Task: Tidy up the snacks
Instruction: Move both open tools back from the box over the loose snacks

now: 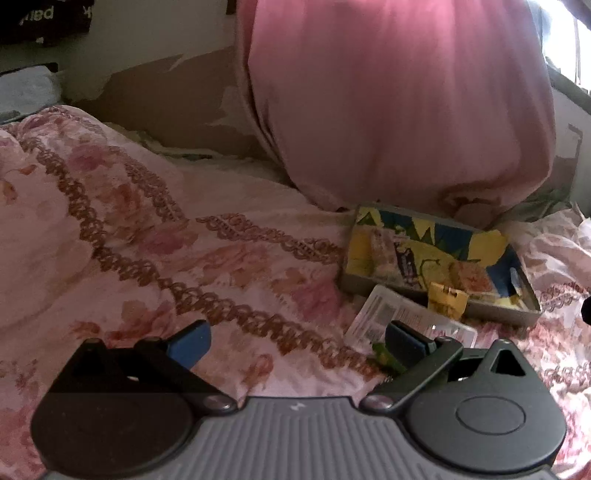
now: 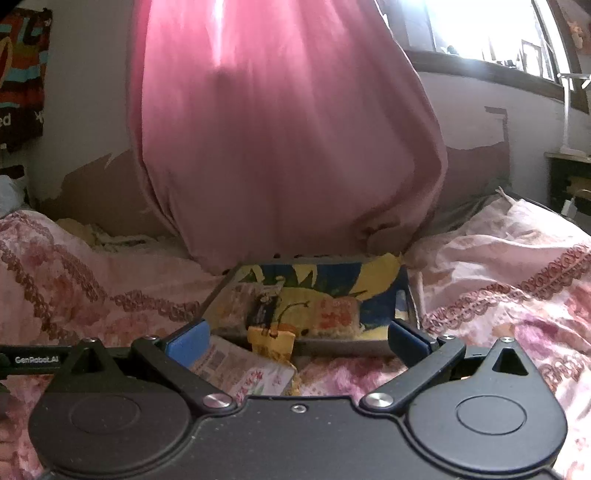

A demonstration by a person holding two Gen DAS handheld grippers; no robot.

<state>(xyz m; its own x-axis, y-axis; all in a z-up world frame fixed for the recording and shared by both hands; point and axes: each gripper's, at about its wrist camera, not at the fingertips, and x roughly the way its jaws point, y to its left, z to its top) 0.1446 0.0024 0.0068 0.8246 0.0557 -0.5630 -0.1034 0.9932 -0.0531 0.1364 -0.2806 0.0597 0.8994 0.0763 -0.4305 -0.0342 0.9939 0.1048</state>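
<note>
A shallow grey tray [image 1: 491, 308] [image 2: 332, 347] lined with a blue and yellow picture lies on the floral bedspread and holds several flat snack packets [image 2: 338, 314]. A small yellow packet [image 1: 447, 301] [image 2: 271, 339] leans over its near rim. A pale packet with printed labels [image 1: 391, 317] [image 2: 243, 369] lies on the bed just in front of the tray, and a green wrapper [image 1: 388, 358] peeks out beside it. My left gripper [image 1: 295, 345] is open, left of the tray, over bare bedspread. My right gripper [image 2: 297, 341] is open, facing the tray's near rim, with nothing held.
A big pink cloth bundle [image 1: 399, 103] [image 2: 284, 140] hangs right behind the tray. The pink floral bedspread [image 1: 147, 240] spreads left and right. A peeling wall [image 2: 472, 122], a bright window [image 2: 487, 33] and a dark shelf [image 2: 569, 181] lie at the right.
</note>
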